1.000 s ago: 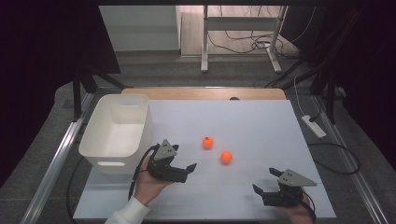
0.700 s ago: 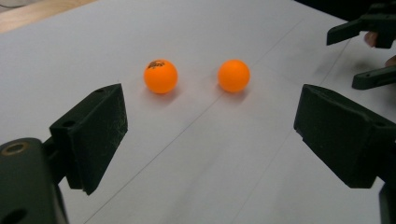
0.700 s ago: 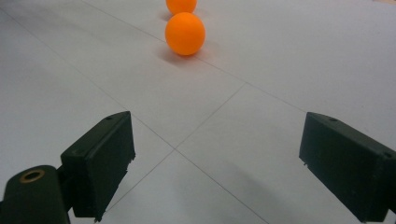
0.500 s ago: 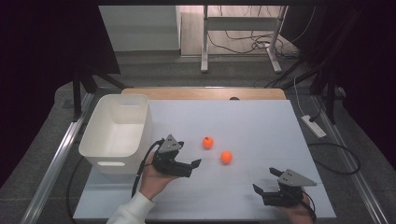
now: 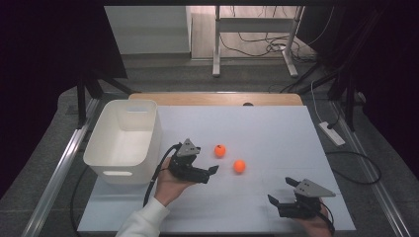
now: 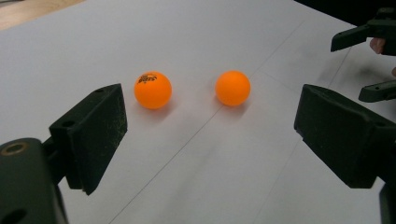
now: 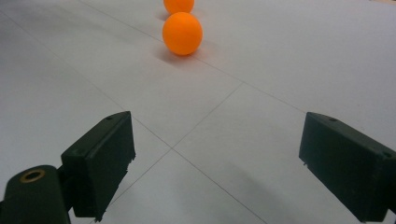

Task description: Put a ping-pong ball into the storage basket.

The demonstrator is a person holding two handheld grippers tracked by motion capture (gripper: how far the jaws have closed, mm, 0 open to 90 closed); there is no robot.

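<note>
High view: left claw wide, angled toward orange balls

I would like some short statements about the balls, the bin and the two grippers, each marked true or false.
1. Two orange balls lie on the white table. True.
2. The left gripper holds a ball. False: it is open, and both balls lie apart from it.
3. A ball lies in the white bin. False: the bin looks empty.
4. The right gripper is open. True.
5. One ball bears printed writing. True.
</note>
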